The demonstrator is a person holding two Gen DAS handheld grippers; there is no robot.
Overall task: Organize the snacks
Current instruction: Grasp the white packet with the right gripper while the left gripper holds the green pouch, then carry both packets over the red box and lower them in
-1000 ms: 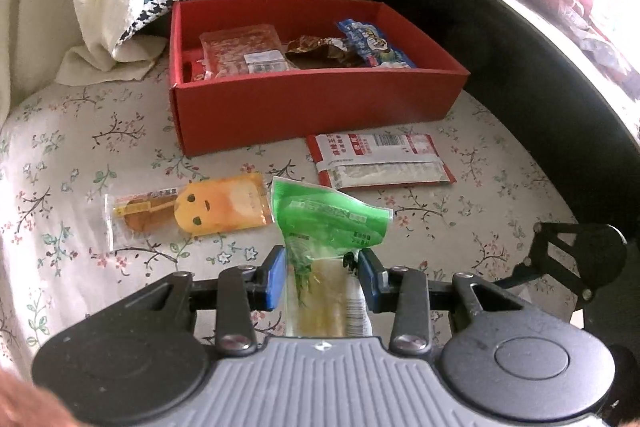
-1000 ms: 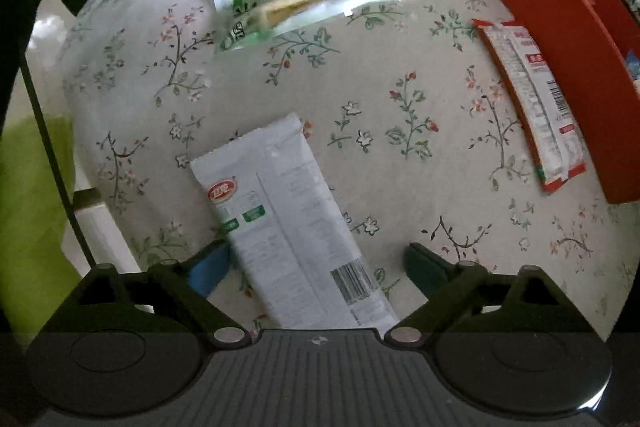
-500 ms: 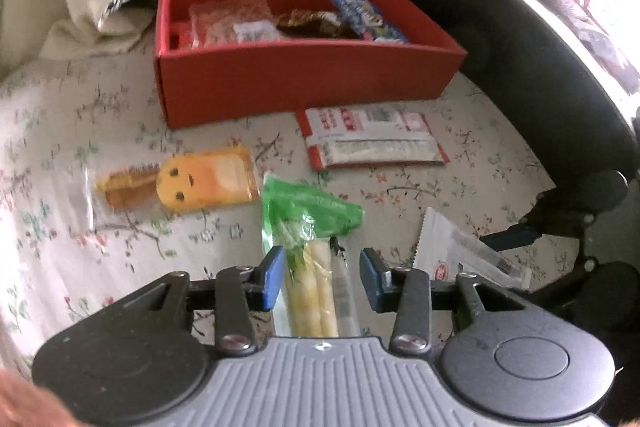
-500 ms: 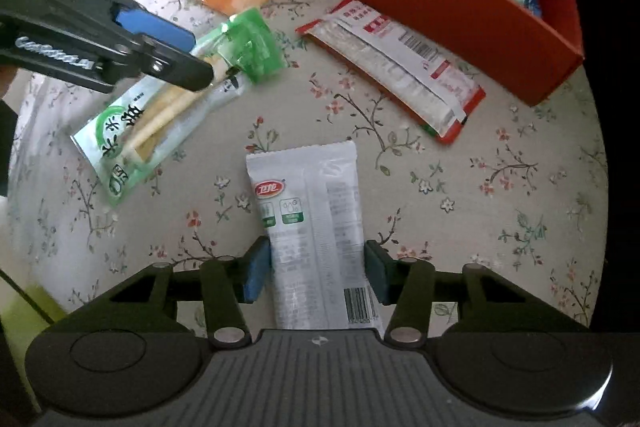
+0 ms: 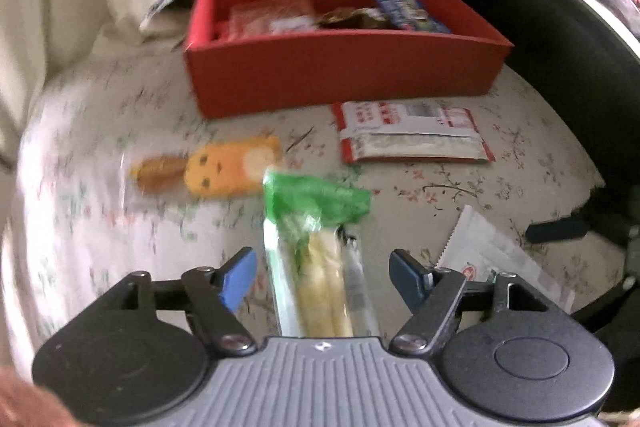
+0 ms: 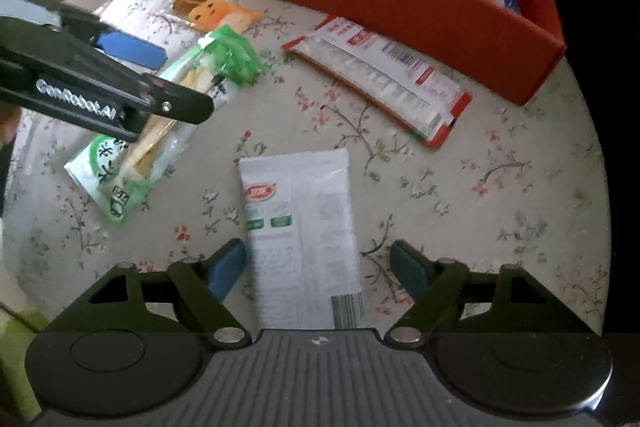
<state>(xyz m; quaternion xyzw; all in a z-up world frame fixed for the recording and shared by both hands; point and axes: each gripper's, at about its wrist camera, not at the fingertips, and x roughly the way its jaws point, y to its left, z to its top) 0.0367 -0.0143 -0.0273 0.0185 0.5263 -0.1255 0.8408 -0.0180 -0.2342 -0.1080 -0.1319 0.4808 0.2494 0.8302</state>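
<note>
Now both your grippers stand released, fingers having just spread: left gripper (image 5: 322, 273) straddles the green packet (image 5: 320, 267), right gripper (image 6: 318, 265) the white packet (image 6: 302, 223), both lying before the red box (image 6: 400, 3). Light, crinkly, slippery film; pinch across the middle.

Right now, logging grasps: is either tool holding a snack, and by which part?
Neither. The left tool has just opened around the green packet; the right tool straddles the white packet, pads clear.

Two close wrist views angled down, both facing the red box (image 5: 344, 75) (shared).
</note>
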